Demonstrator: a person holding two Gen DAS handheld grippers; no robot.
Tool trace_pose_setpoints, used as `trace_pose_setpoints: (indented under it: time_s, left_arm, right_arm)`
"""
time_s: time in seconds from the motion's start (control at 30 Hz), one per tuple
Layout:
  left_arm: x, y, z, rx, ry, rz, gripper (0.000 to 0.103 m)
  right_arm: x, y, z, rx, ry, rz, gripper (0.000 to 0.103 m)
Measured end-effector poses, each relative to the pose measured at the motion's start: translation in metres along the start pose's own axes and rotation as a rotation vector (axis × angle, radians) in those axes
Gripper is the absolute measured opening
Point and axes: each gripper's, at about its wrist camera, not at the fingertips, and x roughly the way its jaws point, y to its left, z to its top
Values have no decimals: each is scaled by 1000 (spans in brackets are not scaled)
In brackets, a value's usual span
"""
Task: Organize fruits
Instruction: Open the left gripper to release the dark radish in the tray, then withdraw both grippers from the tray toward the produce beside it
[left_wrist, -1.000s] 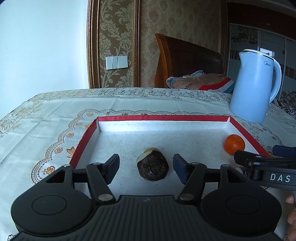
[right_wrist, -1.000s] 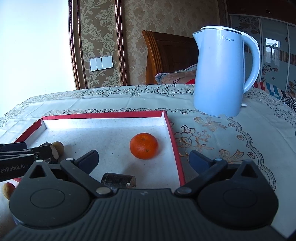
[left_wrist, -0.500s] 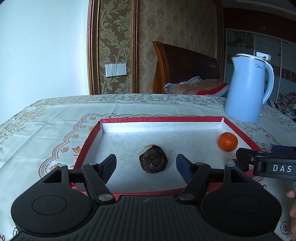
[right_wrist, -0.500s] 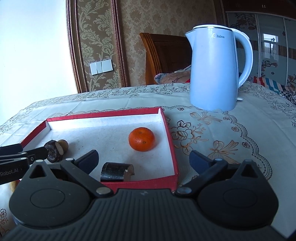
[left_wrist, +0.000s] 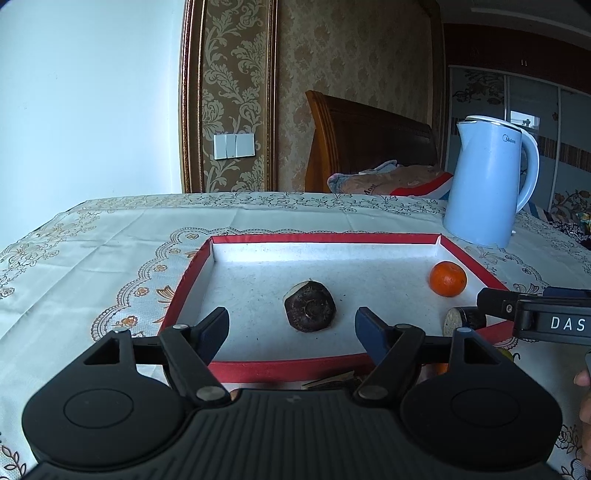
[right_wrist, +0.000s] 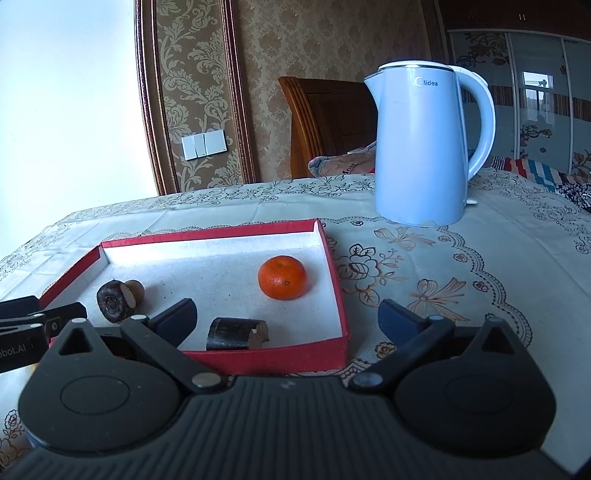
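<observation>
Ahead of my left tongs (left_wrist: 291, 328), spread wide and holding nothing, a dark water chestnut (left_wrist: 309, 311) sat in the red-rimmed tray (left_wrist: 280, 369). My right tongs (right_wrist: 287, 319) gaped empty too, the tangerine (right_wrist: 282, 277) beyond them, a dark cut piece (right_wrist: 236, 333) near their left finger.

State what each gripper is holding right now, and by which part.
Nothing is held. The left gripper and the right gripper are both open and empty; the orange and dark fruit pieces lie loose in the red tray.
</observation>
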Motion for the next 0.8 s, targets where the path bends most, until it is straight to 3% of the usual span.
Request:
trace_pose_setpoints:
  time_s: [0.8]
  left_arm:
    - [-29,8,-20,-9,-6,-33,77]
  right_arm:
    - [-37,-3,-24,-8,12,60,103]
